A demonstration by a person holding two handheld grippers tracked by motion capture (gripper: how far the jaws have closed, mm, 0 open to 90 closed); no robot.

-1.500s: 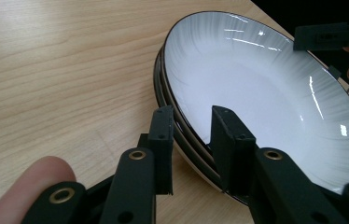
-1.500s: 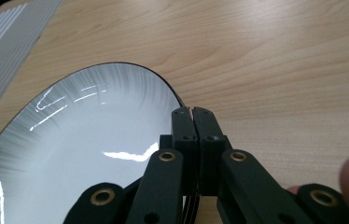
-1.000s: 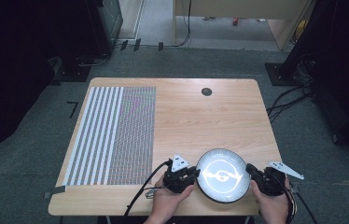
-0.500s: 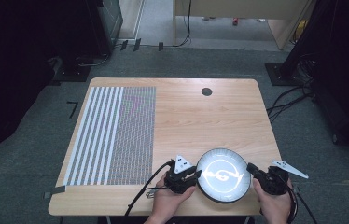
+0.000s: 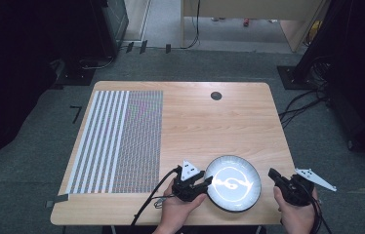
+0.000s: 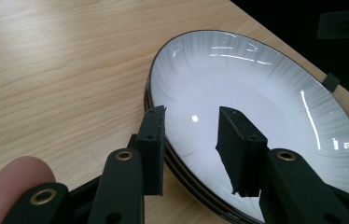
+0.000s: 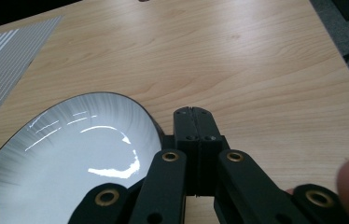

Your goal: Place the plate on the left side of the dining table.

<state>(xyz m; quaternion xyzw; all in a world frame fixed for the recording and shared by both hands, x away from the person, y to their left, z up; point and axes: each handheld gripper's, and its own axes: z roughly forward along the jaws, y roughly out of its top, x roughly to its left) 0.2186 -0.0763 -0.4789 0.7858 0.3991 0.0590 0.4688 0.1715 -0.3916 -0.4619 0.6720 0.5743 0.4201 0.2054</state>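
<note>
A white plate (image 5: 233,183) with a dark rim lies near the table's front edge, right of centre. My left gripper (image 5: 206,183) is at its left rim. In the left gripper view its jaws have just been opening. They straddle the rim of the plate (image 6: 256,93), one outside it and one over the bowl, and my left gripper (image 6: 191,114) does not press on it. My right gripper (image 5: 274,174) sits just right of the plate and apart from it. In the right gripper view my right gripper (image 7: 193,112) is shut on nothing, with the plate (image 7: 70,149) to its left.
A striped mat (image 5: 117,141) covers the left part of the wooden table (image 5: 210,126); it also shows as the mat (image 7: 4,51) at the far left. A small dark round disc (image 5: 215,95) sits near the far edge. Cables lie on the floor to the right.
The left gripper's jaws have parted from the plate's left rim. The right gripper has drawn slightly away from the right rim. The plate stays put.
</note>
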